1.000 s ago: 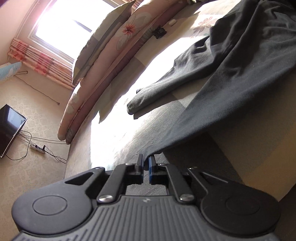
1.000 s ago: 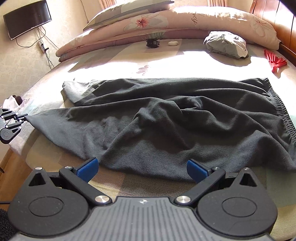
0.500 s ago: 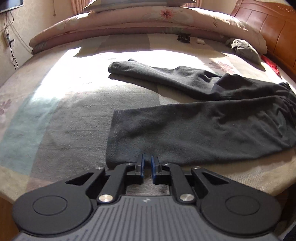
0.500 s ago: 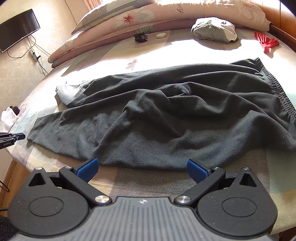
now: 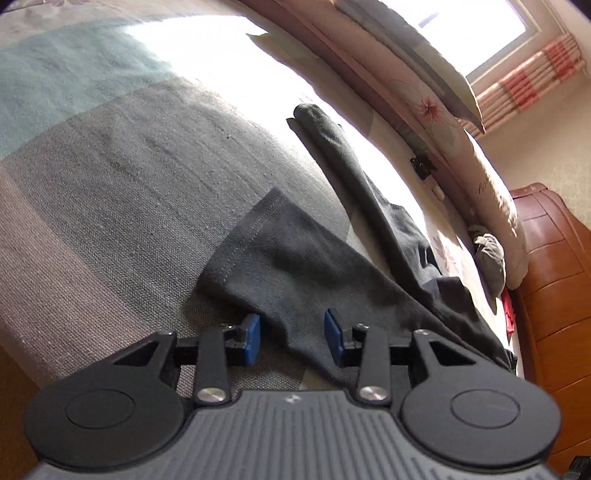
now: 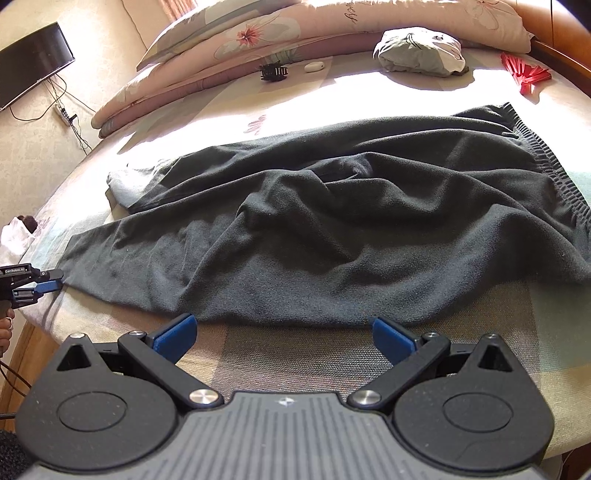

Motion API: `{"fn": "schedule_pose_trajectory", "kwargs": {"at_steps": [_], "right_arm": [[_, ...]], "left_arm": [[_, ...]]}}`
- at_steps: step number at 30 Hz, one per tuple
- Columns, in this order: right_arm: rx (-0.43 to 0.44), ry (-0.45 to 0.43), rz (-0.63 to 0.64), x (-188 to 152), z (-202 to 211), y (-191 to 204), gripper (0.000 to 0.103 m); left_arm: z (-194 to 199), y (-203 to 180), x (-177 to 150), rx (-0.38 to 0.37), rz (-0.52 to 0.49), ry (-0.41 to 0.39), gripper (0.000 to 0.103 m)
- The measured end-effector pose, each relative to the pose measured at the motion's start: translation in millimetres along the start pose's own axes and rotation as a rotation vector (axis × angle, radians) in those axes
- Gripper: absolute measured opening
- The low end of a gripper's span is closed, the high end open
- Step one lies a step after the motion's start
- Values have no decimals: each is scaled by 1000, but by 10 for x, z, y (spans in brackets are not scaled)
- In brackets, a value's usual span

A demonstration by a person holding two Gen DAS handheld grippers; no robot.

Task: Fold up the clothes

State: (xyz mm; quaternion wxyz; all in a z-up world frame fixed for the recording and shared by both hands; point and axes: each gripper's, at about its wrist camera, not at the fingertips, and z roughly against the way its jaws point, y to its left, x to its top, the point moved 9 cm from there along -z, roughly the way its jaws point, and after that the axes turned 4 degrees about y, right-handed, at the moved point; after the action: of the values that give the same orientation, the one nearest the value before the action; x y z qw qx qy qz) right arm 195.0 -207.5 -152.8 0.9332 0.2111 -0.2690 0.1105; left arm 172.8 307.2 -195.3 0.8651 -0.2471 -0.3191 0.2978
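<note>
Trousers of dark grey knit fabric (image 6: 332,221) sprawl rumpled across the patchwork bed cover (image 5: 110,177), waistband out at 3 o'clock. Left gripper (image 5: 291,338) is released, blue pads straddling the near leg's hemmed cuff (image 5: 251,236) at 12 o'clock. Right gripper (image 6: 284,338) gapes wide, empty, just short of the trousers' near edge. Floral pillows (image 6: 295,22) line the far side.

1. Left wrist view sits low at the bed (image 5: 110,177) edge, tilted, close over a trouser leg's hem (image 5: 280,251), facing the headboard (image 5: 546,266).
2. Right wrist view looks across the trousers (image 6: 332,221) toward the pillows (image 6: 295,33).
3. Both share trousers, pillows and hair claw (image 6: 272,71).
</note>
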Motion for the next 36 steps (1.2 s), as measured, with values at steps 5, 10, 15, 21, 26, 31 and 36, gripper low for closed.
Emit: {"fn": "schedule_pose_trajectory", "kwargs": {"at_steps": [5, 10, 15, 21, 26, 31, 36], "right_arm": [[5, -34, -146, -9, 96, -342, 103], [11, -90, -377, -69, 178, -931, 103], [148, -212, -602, -72, 234, -1373, 103], [123, -344, -741, -54, 408, -1866, 97], [98, -418, -723, 72, 385, -2075, 93], [161, -353, -629, 222, 199, -1826, 87], [136, -372, -583, 198, 82, -1834, 57]], "left_arm": [[-70, 6, 66, -6, 22, -39, 36], [-122, -54, 67, 104, -81, -66, 14], [-142, -113, 54, 188, -165, -86, 6], [-147, -151, 57, 227, -211, -75, 6], [-158, -163, 71, 240, -212, -65, 6], [-148, -164, 55, 244, -215, -60, 7], [-148, -162, 78, 241, -214, -39, 8]]}}
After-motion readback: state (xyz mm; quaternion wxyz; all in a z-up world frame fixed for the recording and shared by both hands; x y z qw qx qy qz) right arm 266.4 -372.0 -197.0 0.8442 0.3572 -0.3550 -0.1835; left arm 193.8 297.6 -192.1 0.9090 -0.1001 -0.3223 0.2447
